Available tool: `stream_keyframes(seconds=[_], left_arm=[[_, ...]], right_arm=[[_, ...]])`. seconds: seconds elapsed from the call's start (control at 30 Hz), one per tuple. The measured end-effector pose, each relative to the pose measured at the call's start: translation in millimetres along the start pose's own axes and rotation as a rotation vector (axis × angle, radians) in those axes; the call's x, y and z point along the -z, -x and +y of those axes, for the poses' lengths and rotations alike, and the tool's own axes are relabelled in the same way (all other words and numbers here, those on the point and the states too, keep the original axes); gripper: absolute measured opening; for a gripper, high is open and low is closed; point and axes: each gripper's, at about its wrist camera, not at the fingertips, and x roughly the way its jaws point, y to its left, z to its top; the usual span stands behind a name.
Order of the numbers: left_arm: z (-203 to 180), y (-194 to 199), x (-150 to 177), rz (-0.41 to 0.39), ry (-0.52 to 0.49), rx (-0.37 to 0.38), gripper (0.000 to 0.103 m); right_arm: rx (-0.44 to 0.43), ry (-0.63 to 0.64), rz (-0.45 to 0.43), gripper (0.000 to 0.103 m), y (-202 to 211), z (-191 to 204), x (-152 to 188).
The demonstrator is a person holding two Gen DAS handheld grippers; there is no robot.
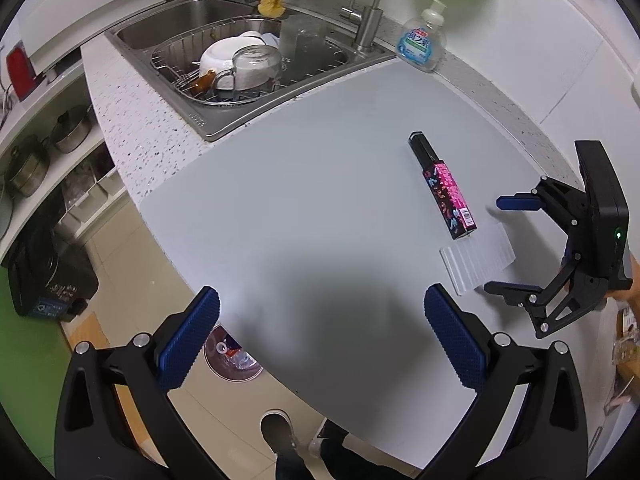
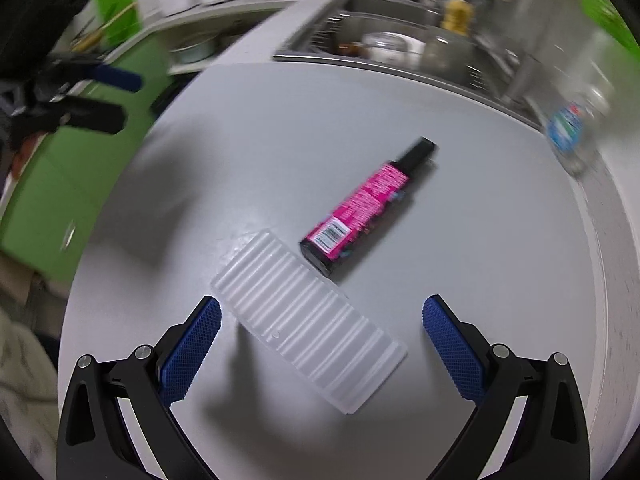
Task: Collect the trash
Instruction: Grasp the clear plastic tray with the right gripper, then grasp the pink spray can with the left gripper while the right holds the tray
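A pink and black box (image 1: 444,186) lies flat on the grey counter (image 1: 300,184). A clear ribbed plastic tray (image 1: 476,262) lies just beside its near end. In the right wrist view the tray (image 2: 308,320) lies between my open right fingers and the box (image 2: 364,208) lies just beyond it. My right gripper (image 2: 322,344) is open, low over the tray; it also shows in the left wrist view (image 1: 496,244). My left gripper (image 1: 322,336) is open and empty above the counter's front edge, left of the trash; it shows at the far left of the right wrist view (image 2: 116,100).
A steel sink (image 1: 248,56) with a dish rack, bowls and a glass jar sits at the back. A soap pump bottle (image 1: 422,40) stands at the sink's right corner. A bin (image 1: 234,356) stands on the floor below the counter edge. Shelves with pots are at left.
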Motion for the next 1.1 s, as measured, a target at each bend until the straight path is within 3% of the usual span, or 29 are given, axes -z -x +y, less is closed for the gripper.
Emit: stream_keyframes(seconds=[0.2, 0.27, 0.43, 0.47, 0.53, 0.63, 0.87, 1.1], left_arm=[[2, 0, 4, 0.0, 0.037, -0.014, 0.1], [4, 0, 6, 0.001, 0.048, -0.021, 0.1], [6, 0, 8, 0.004, 0.066, -0.027, 0.1], [6, 0, 9, 0.004, 0.07, -0.027, 0.1], [6, 1, 10, 0.003, 0.072, -0.027, 0.1], [6, 1, 10, 0.002, 0.07, -0.023, 0.1], [-8, 1, 6, -0.003, 0.046, -0.002, 0.1], [-33, -7, -7, -0.001, 0.001, 0.016, 0.1]], right_arm=[[-0.104, 0.199, 0.03, 0.096, -7, 12, 1], [-0.121, 0.254, 0.054, 0.082, -11, 17, 1], [-0.147, 0.316, 0.065, 0.074, -12, 20, -2], [-0.147, 0.316, 0.065, 0.073, -11, 19, -3], [-0.138, 0.308, 0.066, 0.059, -9, 16, -4], [-0.123, 0.321, 0.069, 0.055, -6, 16, -1], [-0.094, 0.262, 0.072, 0.051, 3, 19, 12], [-0.014, 0.058, 0.017, 0.05, 25, 10, 29]])
